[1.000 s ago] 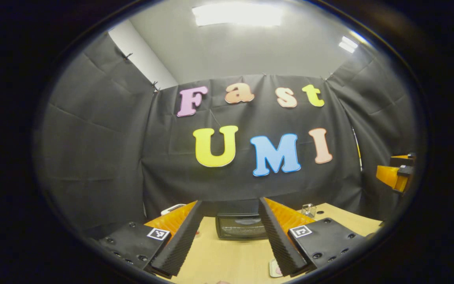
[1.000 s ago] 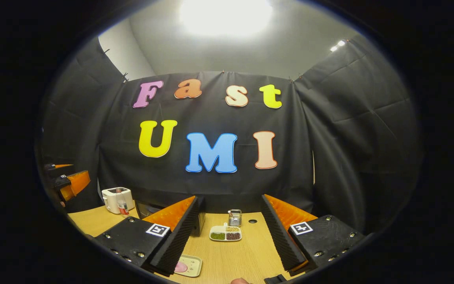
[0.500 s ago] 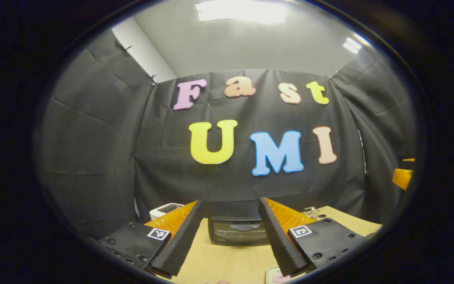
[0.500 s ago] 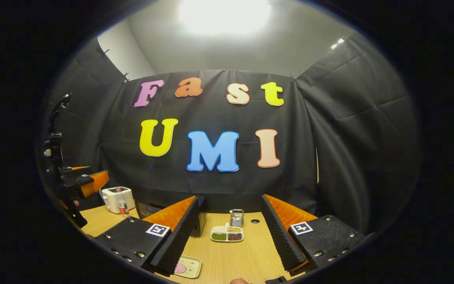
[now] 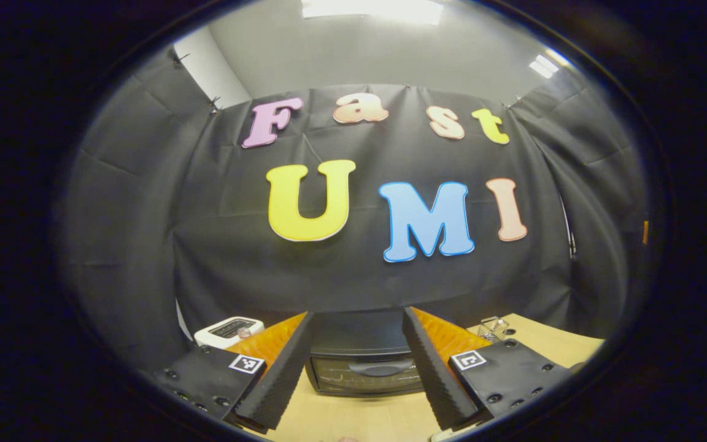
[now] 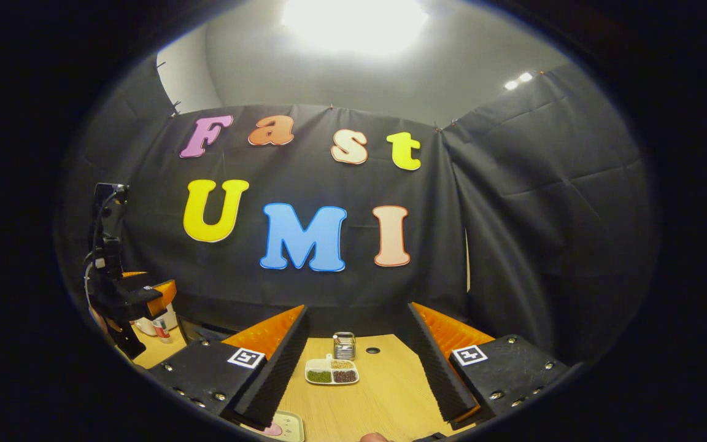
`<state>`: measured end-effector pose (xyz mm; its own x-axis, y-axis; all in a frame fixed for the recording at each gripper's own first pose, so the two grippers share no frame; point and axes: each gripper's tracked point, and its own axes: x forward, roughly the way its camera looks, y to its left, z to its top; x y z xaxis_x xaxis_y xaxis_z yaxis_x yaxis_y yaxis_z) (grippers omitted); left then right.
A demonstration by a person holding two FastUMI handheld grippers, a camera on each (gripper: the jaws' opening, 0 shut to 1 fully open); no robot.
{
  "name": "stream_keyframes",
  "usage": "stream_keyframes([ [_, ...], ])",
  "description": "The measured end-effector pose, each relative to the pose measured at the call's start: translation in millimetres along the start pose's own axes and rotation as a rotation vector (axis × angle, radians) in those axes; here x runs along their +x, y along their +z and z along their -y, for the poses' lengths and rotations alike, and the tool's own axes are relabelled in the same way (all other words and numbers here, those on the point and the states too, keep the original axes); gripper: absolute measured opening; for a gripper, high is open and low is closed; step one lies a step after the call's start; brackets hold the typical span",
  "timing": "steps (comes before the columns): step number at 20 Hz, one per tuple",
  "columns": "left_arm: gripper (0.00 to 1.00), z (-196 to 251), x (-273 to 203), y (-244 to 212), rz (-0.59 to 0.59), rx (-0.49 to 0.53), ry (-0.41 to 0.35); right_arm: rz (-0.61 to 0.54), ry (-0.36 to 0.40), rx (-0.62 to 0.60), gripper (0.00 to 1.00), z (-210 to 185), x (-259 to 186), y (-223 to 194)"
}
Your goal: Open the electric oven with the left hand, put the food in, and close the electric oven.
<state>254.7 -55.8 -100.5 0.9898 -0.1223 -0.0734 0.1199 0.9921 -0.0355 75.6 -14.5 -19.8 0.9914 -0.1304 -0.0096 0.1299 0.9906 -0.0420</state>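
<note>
The black electric oven [image 5: 363, 371] stands dead ahead in the left gripper view, door closed, its handle [image 5: 381, 368] across the glass. My left gripper [image 5: 358, 313] is open, its fingers framing the oven from a short distance without touching it. In the right gripper view, the left gripper [image 6: 139, 294] hangs at the far left, with a dark corner of the oven [image 6: 197, 331] beside it. My right gripper [image 6: 356, 307] is open and empty above the table. A small pale plate [image 6: 286, 425] with pink food [image 6: 269, 430] lies by its left finger.
A white toaster [image 5: 229, 330] stands left of the oven. A divided dish [image 6: 331, 372] of green and dark bits and a metal holder [image 6: 344, 345] sit mid-table near a cable hole [image 6: 373, 350]. A wire basket [image 5: 492, 327] rests on the wooden table [image 5: 537, 344].
My left gripper has moved forward toward the oven, which now looks larger and closer. The right gripper has turned slightly right, and the plate has slid toward the bottom edge.
</note>
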Motion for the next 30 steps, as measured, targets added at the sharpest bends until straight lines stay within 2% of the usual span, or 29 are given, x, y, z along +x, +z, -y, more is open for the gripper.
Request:
stream_keyframes([
  [1,0.99,2,11,-10,-0.014,-0.006,-0.01,-0.007,-0.017,-0.003,0.96,0,0,-2],
  [2,0.95,3,20,-18,-0.025,-0.008,-0.018,-0.012,-0.035,-0.006,0.96,0,1,-4],
  [6,0.95,11,58,-54,-0.071,-0.005,-0.051,-0.048,-0.097,-0.018,0.96,0,1,-16],
  [7,0.99,12,66,-62,-0.083,-0.003,-0.06,-0.054,-0.114,-0.02,0.95,1,1,-17],
  [8,0.95,13,73,-72,-0.096,0.0,-0.069,-0.063,-0.13,-0.022,0.95,1,1,-20],
  [9,0.99,14,81,-82,-0.109,0.002,-0.075,-0.071,-0.142,-0.025,0.96,0,0,-22],
  [11,0.99,17,96,-101,-0.136,0.007,-0.088,-0.088,-0.168,-0.036,0.96,1,0,-26],
  [13,0.91,20,109,-119,-0.163,0.014,-0.094,-0.101,-0.19,-0.055,0.96,2,1,-28],
  [14,0.91,19,114,-127,-0.172,0.017,-0.096,-0.107,-0.197,-0.067,0.96,2,1,-28],
  [15,0.99,20,120,-135,-0.181,0.017,-0.1,-0.112,-0.202,-0.078,0.96,2,1,-29],
  [16,0.99,22,124,-142,-0.191,0.019,-0.101,-0.117,-0.209,-0.087,0.95,1,1,-28],
  [20,0.95,27,133,-163,-0.216,0.022,-0.102,-0.118,-0.221,-0.104,0.95,1,0,-25],
  [21,0.91,28,133,-168,-0.224,0.022,-0.101,-0.112,-0.221,-0.108,0.96,1,0,-23],
  [22,0.99,30,134,-172,-0.233,0.023,-0.101,-0.109,-0.221,-0.113,0.95,1,0,-22],
  [30,0.98,29,114,-179,-0.239,0.016,-0.082,-0.115,-0.218,-0.086,0.95,2,1,-22],
])
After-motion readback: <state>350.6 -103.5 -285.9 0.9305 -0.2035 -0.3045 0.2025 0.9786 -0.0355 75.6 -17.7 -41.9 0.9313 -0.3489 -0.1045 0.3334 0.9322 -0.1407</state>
